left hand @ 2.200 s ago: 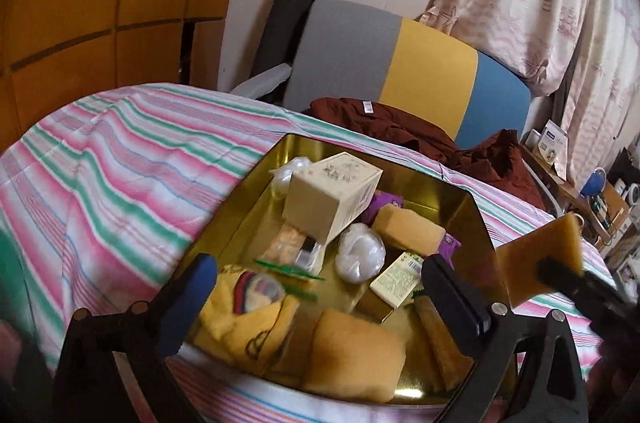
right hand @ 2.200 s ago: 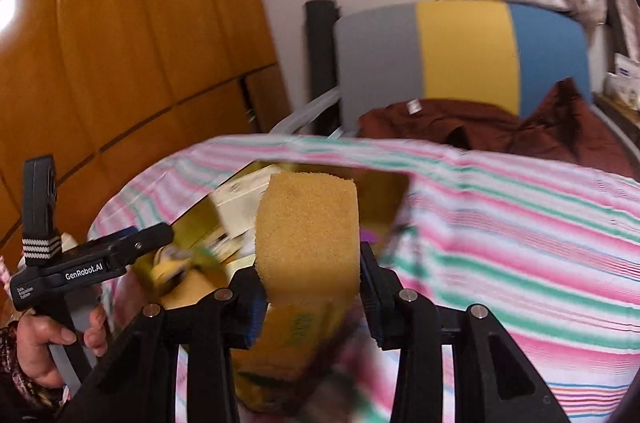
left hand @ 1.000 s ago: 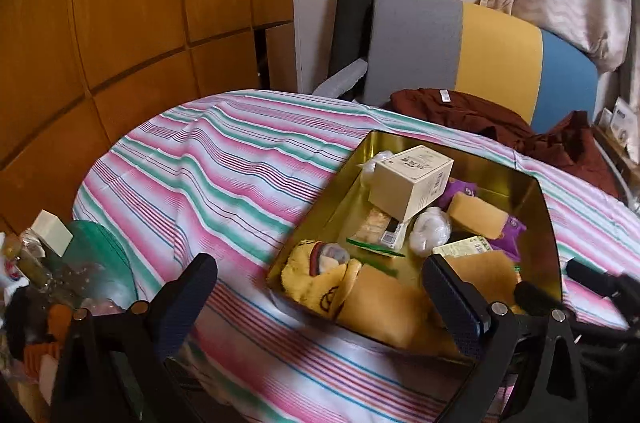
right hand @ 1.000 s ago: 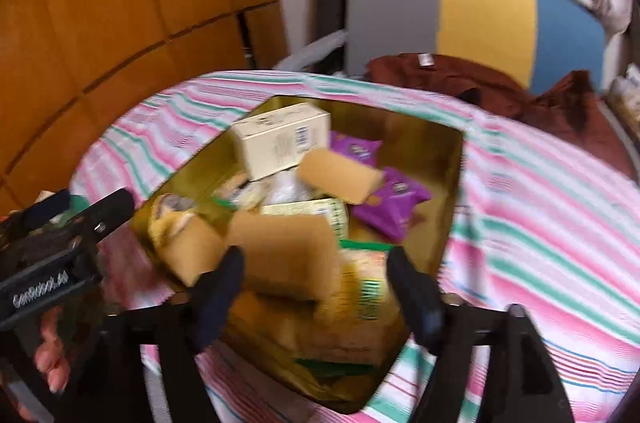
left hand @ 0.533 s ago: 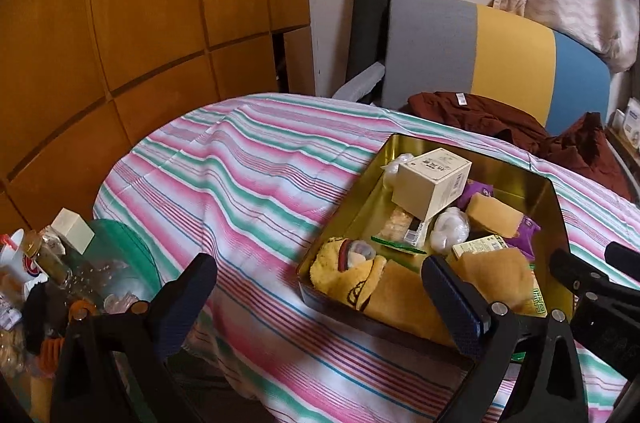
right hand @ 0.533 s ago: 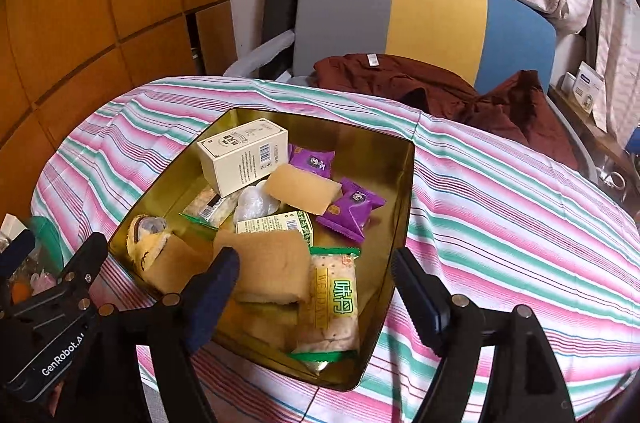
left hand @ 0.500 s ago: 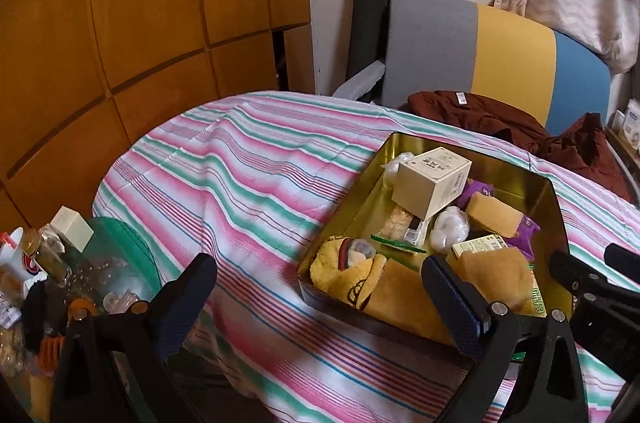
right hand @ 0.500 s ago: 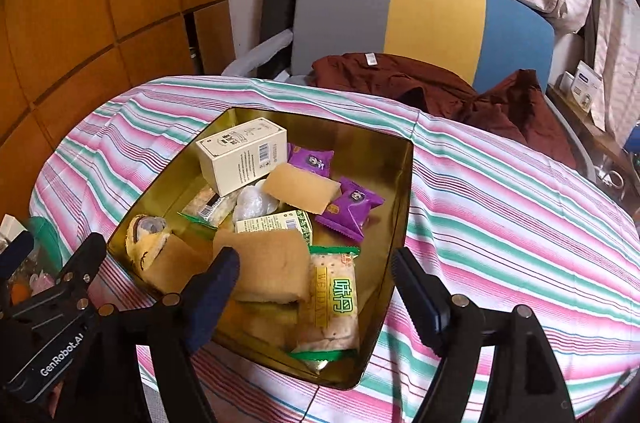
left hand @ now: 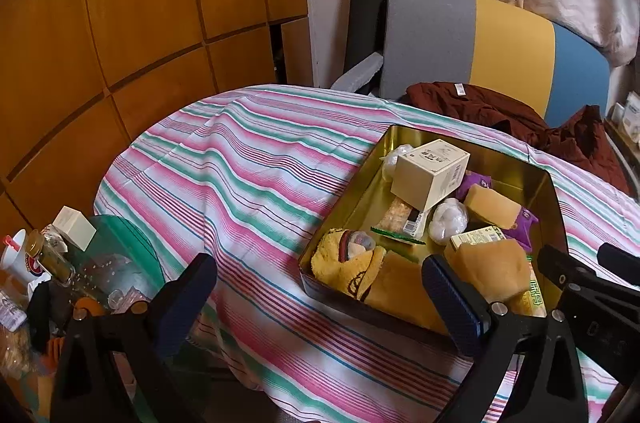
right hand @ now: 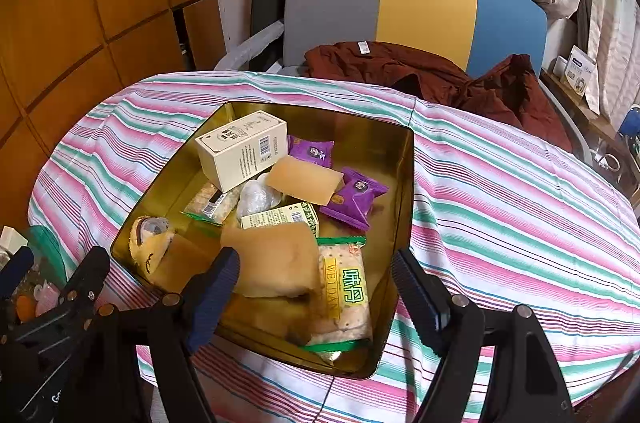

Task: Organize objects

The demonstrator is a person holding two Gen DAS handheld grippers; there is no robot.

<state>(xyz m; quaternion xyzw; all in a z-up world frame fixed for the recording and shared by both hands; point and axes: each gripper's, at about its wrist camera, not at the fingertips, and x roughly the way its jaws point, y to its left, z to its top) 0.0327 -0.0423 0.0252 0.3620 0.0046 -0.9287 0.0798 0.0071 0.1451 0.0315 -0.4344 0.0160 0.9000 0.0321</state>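
While both tools hang wide and empty at the near edge of the gold tin (right hand: 404, 183), the right tool (right hand: 316, 287) over it and the left tool (left hand: 320, 299) beside it, a tan sponge (right hand: 276, 259) lies inside nearest, purple packets (right hand: 354, 197) mid-tin, a cream box (right hand: 242, 151) at its far corner, on the striped bench (right hand: 500, 191).
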